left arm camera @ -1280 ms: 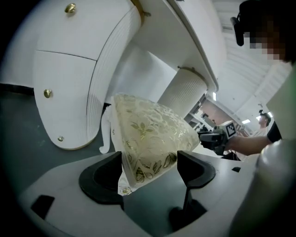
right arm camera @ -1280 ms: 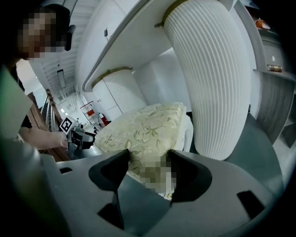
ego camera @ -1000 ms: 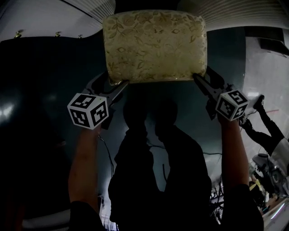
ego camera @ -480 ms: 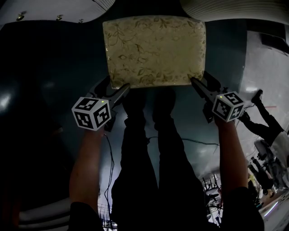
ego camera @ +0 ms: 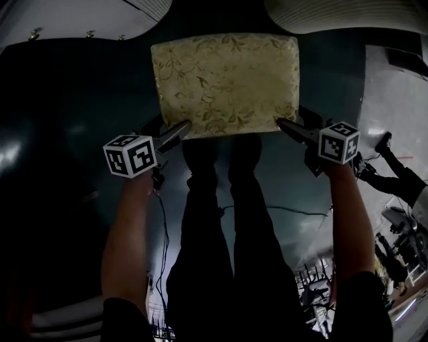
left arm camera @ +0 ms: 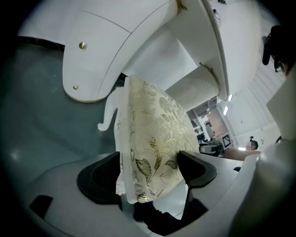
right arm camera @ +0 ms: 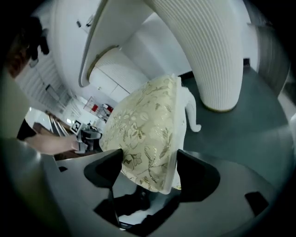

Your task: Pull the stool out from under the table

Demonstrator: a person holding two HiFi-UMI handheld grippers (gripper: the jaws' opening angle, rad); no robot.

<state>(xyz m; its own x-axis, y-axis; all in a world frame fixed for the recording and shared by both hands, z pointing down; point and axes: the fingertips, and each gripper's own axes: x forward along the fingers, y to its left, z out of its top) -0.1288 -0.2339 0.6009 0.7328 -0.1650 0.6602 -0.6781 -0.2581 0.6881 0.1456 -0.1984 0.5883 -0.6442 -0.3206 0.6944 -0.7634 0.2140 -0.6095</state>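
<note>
- Legs in dark trousers (ego camera: 227, 254) come closest in the head view: ours, standing on a glossy dark floor (ego camera: 60, 147), with a thin cable (ego camera: 160, 220) trailing beside them
- Our forearms reach forward on either side, the left one (ego camera: 127, 234) ending at a marker cube (ego camera: 130, 155) and the right one ending at another
- We hold the left gripper (ego camera: 175, 130) at the near left corner of the stool (ego camera: 224, 80); its own view shows the jaws, which have just been opening, standing wide, with the stool's corner lying loose between them, cushion and white frame alike
- We hold the right gripper (ego camera: 287, 125) at the near right corner. Its jaws have just been opening too and stand wide, and that corner of the seat sits between them with a sliver of space at one pad — nothing is squeezed
- The stool stands on the floor just ahead of our feet, and its pale seat with a gold leaf pattern is wholly in sight from above; a curved white stool leg (left arm camera: 107, 118) shows beneath it
- Beyond it is the white table (ego camera: 80, 17) with brass studs, and to the right a ribbed pedestal (ego camera: 334, 13); the stool's far edge lies near both
- Farthest off, both gripper views show a bright room whose contents are too small to tell
</note>
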